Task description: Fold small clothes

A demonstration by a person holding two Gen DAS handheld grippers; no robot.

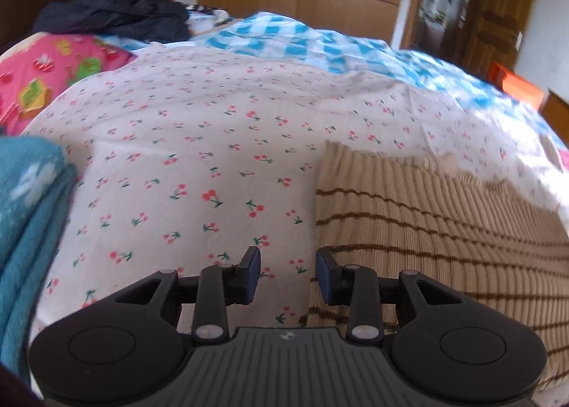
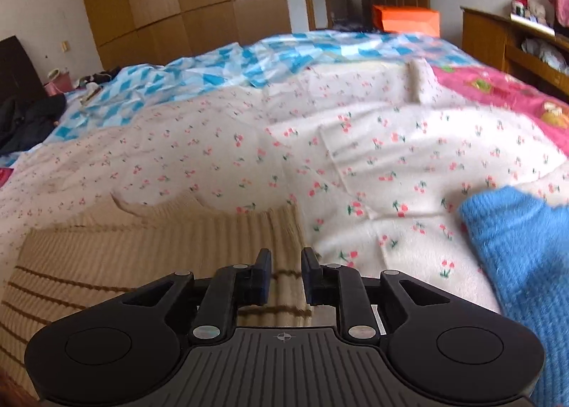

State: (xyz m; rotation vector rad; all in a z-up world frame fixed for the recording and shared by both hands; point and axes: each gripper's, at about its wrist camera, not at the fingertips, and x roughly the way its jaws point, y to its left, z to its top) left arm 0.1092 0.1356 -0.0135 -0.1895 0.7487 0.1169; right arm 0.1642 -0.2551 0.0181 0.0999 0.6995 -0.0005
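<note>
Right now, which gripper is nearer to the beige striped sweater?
Right. The right gripper hangs directly over the beige striped sweater, jaws open and empty. The left gripper hangs just beside its edge, mostly over the cherry-print sheet.

Beige ribbed sweater, thin brown stripes. White sheet, red cherry print. Blue-white checked quilt. Pink cartoon blanket. Blue knit. Orange box.

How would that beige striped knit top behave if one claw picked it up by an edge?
The beige striped top would probably droop and unfold, since it is a soft ribbed knit lying flat on the cherry-print sheet. It looks light. Its ribbed surface likely grips rather than slips.
</note>
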